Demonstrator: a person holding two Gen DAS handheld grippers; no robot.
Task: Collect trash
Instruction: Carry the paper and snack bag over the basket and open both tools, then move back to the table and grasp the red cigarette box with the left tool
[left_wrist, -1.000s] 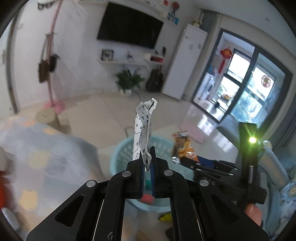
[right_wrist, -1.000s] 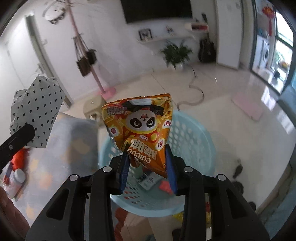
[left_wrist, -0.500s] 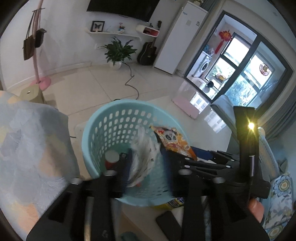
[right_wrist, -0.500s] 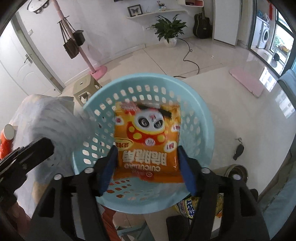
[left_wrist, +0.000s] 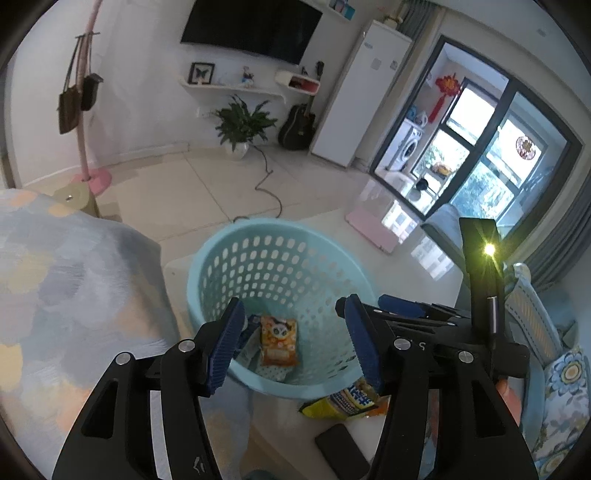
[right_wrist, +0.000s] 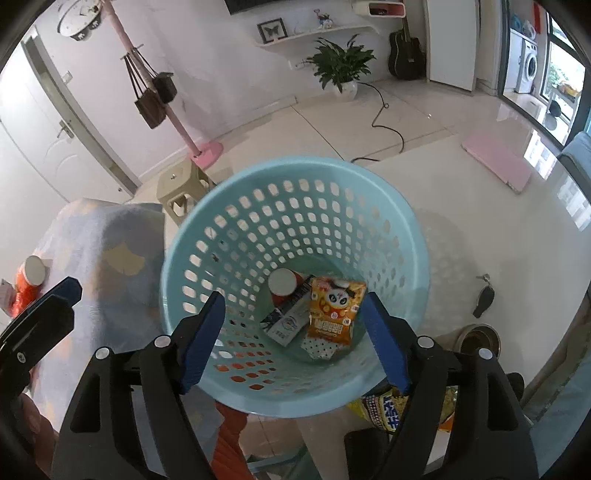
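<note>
both jaws opening, empty, over perforated light-blue plastic basket (right_wrist: 295, 236); yellow crinkled snack bag (right_wrist: 384, 408) lies outside, below right gripper (right_wrist: 295, 338), nearer it than left gripper (left_wrist: 293, 343)

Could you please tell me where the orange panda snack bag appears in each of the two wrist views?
Left wrist: the orange panda snack bag lies at the basket's bottom, low centre, between the left gripper's opening jaws.
Right wrist: the bag lies on the basket floor, centre-right, beside a red cup.
Shared landmark: the light blue perforated basket.
</note>
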